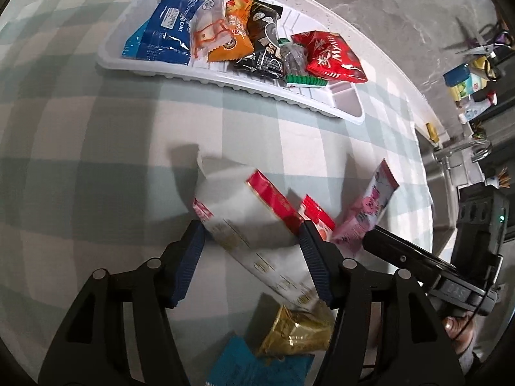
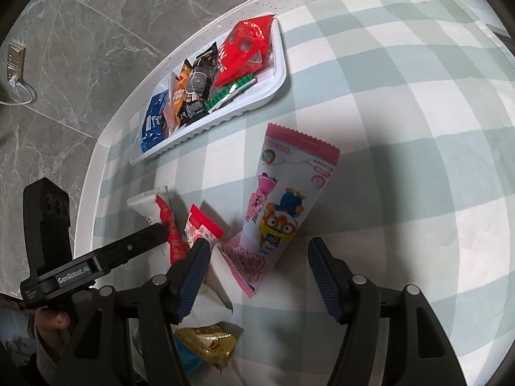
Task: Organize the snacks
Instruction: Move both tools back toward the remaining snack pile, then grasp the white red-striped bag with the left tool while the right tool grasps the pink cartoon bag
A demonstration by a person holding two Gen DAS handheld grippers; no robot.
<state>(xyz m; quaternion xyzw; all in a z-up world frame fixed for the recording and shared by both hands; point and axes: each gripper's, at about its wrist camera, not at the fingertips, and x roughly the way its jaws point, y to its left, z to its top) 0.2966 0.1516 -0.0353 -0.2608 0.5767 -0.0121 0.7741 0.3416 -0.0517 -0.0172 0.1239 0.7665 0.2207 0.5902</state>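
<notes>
A white tray [image 1: 225, 78] holds several snack packets, among them a blue one [image 1: 161, 32] and a red one [image 1: 331, 56]; the tray also shows in the right wrist view [image 2: 273, 88]. My left gripper [image 1: 251, 241] is open, its jaws on either side of a white-and-red packet [image 1: 251, 222] lying on the checked cloth. My right gripper [image 2: 257, 267] is open over the lower end of a pink cartoon packet [image 2: 283, 206]. A small red-and-white packet [image 2: 202, 228] lies between the two packets. A gold packet [image 2: 209, 344] and a blue packet [image 1: 257, 363] lie near me.
The table's curved white edge [image 2: 96, 160] drops to a grey marble floor. A wall socket with a cable [image 2: 14, 64] is on the left. A shelf with scissors and small items [image 1: 476, 64] stands beyond the table on the right.
</notes>
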